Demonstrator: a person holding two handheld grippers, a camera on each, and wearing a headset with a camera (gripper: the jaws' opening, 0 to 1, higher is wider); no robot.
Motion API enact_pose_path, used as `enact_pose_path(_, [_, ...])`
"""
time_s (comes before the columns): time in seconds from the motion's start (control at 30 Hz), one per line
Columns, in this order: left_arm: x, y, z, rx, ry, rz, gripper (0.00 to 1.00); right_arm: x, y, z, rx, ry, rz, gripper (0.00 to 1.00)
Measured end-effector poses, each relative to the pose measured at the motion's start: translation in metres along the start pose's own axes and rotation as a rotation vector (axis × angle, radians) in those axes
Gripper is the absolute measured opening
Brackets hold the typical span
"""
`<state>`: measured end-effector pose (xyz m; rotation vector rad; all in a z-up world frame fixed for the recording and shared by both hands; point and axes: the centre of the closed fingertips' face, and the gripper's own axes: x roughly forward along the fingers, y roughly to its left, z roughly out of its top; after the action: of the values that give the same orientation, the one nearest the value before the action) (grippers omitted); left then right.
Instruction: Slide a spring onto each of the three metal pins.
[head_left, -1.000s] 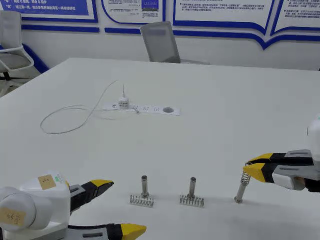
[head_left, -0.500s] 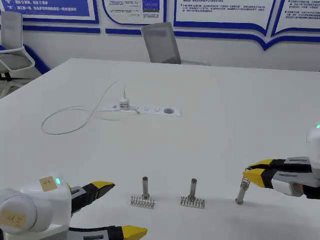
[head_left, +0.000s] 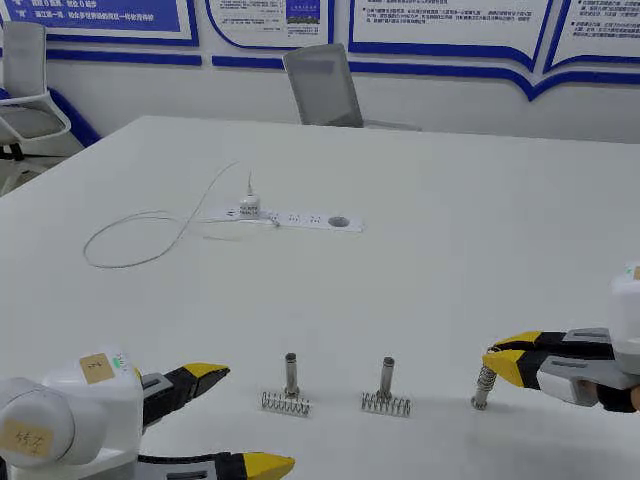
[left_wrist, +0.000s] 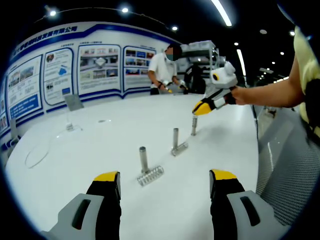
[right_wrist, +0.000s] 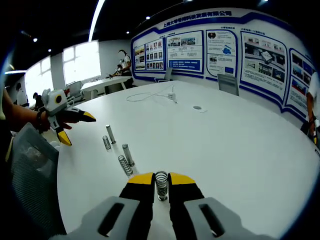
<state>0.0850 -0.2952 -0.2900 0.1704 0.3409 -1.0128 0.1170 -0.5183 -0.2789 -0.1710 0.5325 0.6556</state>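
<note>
The right gripper (right_wrist: 161, 181) is pinched on a spring (head_left: 486, 378) that sits over the top of the right pin (head_left: 479, 399). The coil is upright between the jaws and bare shank shows below it. The step in hand looks like seating this spring. To do it well, keep the coil in line with the pin and press straight down with no sideways pull, since the pin seems only to stand on its foot and could tip. Keep the pinch light enough that the coil slides rather than crushes. The head view leaves it unclear how far the pin has entered the coil, so release only once the spring would stay on by itself. The left gripper (left_wrist: 165, 176) hovers spread wide at the near left of the table (head_left: 400, 230), holding nothing; it could steady the pin's foot if needed. The middle pin (head_left: 385, 372) and left pin (head_left: 291, 370) stand bare, with the middle spring (head_left: 386, 404) and left spring (head_left: 285, 403) lying flat at their feet.
</note>
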Motion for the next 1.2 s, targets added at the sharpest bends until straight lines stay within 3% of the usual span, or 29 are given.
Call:
enact_pose_path(0.77, [0.001, 0.001, -0.003, -0.009, -0.001, 0.002, 0.74, 0.013, -0.001, -0.023, -0.006, 0.076, 0.015, 0.12])
enact_pose_path(1.2, [0.001, 0.002, -0.003, -0.011, -0.003, 0.004, 0.74, 0.012, 0.0, -0.024, -0.005, 0.074, 0.013, 0.15])
